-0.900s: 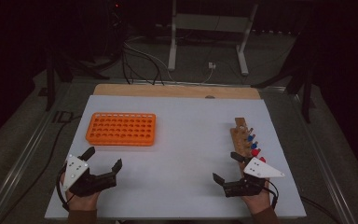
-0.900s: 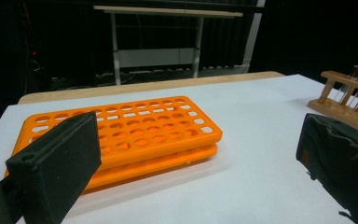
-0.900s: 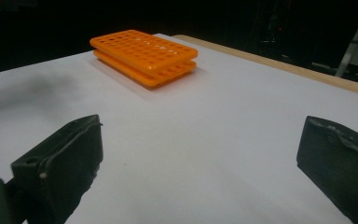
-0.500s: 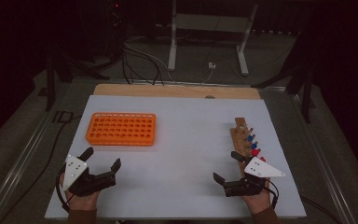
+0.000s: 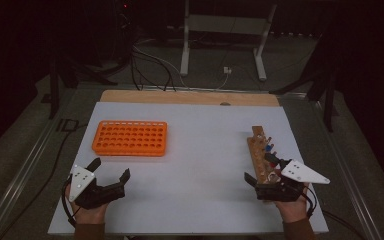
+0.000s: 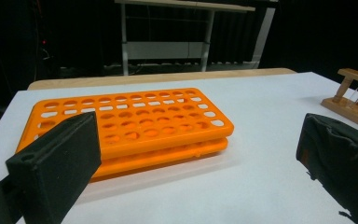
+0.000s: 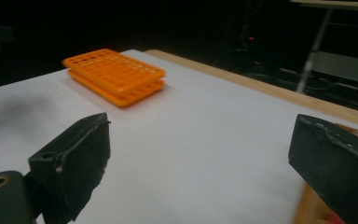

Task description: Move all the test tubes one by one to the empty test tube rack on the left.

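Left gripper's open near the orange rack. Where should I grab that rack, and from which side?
Probably the near right corner of the orange rack, coming in from the person's side with the left gripper. The rack lies flat on the white table, long side facing that gripper. In the left gripper view its two tiers overhang, so one jaw could sit on top and one under the edge.

Mid table (image 5: 200, 150) free btw orange rack (image 5: 130, 138) & wooden rack (image 5: 260, 157).
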The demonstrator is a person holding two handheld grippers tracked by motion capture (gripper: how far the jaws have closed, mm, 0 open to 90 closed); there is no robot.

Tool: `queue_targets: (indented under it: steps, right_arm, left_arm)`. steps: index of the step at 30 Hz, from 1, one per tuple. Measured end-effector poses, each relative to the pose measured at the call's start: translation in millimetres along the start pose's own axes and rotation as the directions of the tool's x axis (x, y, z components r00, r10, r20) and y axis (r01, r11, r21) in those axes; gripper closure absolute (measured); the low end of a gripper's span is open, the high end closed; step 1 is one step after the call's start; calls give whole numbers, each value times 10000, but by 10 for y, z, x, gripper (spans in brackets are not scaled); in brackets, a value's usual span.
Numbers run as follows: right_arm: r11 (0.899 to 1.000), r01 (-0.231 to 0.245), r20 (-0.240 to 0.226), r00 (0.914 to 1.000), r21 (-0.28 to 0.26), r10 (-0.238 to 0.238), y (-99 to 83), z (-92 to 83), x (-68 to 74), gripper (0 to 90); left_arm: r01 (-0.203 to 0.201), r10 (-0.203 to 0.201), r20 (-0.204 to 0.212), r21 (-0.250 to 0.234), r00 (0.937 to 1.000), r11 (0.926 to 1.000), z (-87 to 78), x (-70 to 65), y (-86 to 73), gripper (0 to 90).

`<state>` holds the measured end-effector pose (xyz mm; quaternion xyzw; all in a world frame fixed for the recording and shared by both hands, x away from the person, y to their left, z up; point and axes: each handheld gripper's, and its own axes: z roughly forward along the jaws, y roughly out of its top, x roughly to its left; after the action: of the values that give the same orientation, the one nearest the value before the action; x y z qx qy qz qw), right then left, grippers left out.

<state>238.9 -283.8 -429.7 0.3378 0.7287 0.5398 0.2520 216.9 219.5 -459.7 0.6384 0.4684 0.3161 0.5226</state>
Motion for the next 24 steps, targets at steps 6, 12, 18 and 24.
queue_targets:
  steps: [6, 12, 18, 24]
  right_arm:
    - [9998, -35, 554, 9985, 180, 25, 44, -198, -206, 62]
    - [9980, -421, 801, 9961, 478, 382, -109, -347, -318, 123]
    - [9943, -596, 1444, 9884, 880, 465, -258, -400, -310, 248]
    - [9908, -389, 1580, 9873, 1297, 181, -372, -421, -299, 468]
  left_arm:
    - [88, -88, -8, 11, 10000, 10000, 2, 12, -4, 5]
    - [118, -118, -13, 15, 9999, 9999, 4, 13, -6, 5]
    - [131, -131, -22, 29, 9999, 9999, 8, 13, -12, 5]
    - [190, -189, -42, 51, 9998, 9998, 12, 18, -20, 5]
